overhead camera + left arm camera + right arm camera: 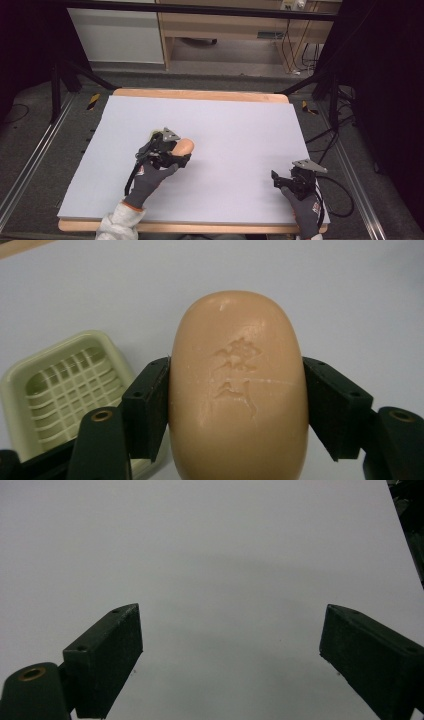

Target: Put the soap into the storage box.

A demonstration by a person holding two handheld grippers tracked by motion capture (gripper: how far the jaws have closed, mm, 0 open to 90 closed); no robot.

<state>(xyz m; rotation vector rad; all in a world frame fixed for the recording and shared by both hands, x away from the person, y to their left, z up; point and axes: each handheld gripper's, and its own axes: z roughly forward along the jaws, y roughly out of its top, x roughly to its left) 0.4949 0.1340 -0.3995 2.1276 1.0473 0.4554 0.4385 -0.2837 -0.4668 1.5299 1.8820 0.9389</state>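
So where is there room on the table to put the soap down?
Lots of room. The soap is held in the left gripper, beside the soap dish. The grey table top is bare between that hand and the right gripper, and along the far edge. Only the dish corner is crowded.

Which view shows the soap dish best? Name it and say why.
The left gripper view: the pale green soap dish lies there with its grid insert plain, beside the soap. In the high view just a pale edge peeks from behind the left tongs.
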